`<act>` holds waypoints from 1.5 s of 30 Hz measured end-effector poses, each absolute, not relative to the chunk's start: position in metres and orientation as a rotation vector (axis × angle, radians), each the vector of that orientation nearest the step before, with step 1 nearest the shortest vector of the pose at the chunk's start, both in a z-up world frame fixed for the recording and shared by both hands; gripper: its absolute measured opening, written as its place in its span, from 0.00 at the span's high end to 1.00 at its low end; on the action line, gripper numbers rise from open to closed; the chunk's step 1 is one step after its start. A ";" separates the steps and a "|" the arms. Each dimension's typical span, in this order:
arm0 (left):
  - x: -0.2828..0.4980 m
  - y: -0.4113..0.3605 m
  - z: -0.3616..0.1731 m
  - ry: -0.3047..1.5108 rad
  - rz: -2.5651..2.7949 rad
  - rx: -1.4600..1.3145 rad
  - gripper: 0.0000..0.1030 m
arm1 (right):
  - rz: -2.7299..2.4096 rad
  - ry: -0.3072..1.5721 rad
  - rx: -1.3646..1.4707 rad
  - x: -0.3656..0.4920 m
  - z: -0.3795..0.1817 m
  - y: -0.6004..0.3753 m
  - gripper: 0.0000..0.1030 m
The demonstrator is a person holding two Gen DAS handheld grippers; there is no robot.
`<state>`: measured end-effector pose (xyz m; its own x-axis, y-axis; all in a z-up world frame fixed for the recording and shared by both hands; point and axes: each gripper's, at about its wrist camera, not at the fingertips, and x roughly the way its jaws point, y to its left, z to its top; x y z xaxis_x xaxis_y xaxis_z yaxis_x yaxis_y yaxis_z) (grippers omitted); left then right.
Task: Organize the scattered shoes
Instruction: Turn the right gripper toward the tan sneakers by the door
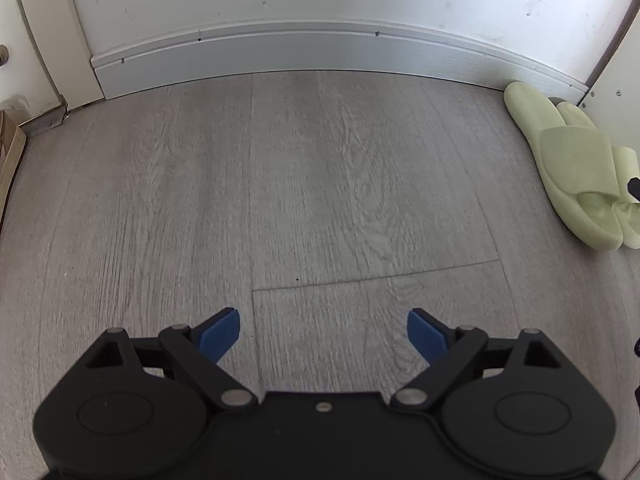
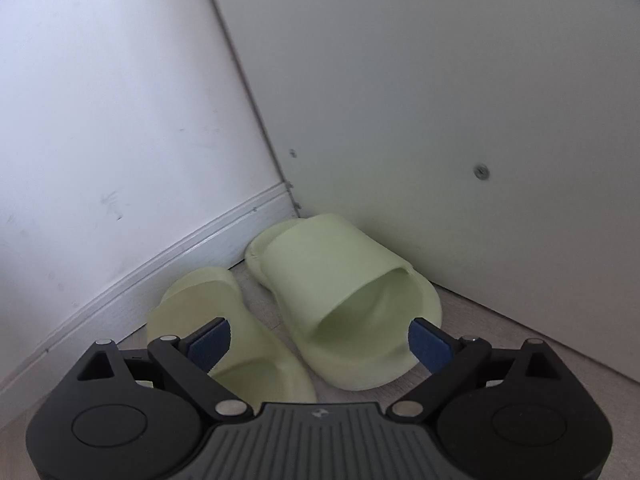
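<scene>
The right gripper (image 2: 320,342) stands wide apart, empty, just short of two pale green slides (image 2: 344,300) in the corner ahead. The left gripper (image 1: 323,334) gapes, holding nothing, over bare wood-look floor (image 1: 280,180); the slides lie far right, baseboard (image 1: 280,52) beyond.

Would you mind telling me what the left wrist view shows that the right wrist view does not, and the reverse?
Only the left wrist view shows the open left gripper over a wide stretch of bare grey wood-look floor, plus a brown cardboard edge at far left. Only the right wrist view shows the open right gripper close behind the slides, and a screw head in the white panel. Both show the pale green slides lying side by side in the corner by the white baseboard.
</scene>
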<state>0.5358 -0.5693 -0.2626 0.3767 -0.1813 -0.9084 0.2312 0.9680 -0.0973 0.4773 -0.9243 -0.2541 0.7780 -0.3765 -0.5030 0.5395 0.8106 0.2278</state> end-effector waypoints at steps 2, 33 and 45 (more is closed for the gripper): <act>0.535 -0.568 -0.262 1.153 -0.262 0.048 0.11 | -0.442 0.495 0.235 0.488 -0.257 -0.897 0.07; 0.520 -0.465 -0.223 1.078 -0.141 -0.084 0.11 | -0.309 0.644 -0.044 0.502 -0.248 -0.778 0.07; 0.450 -0.267 -0.167 0.945 0.141 -0.078 0.11 | 0.038 0.627 0.061 0.485 -0.188 -0.568 0.07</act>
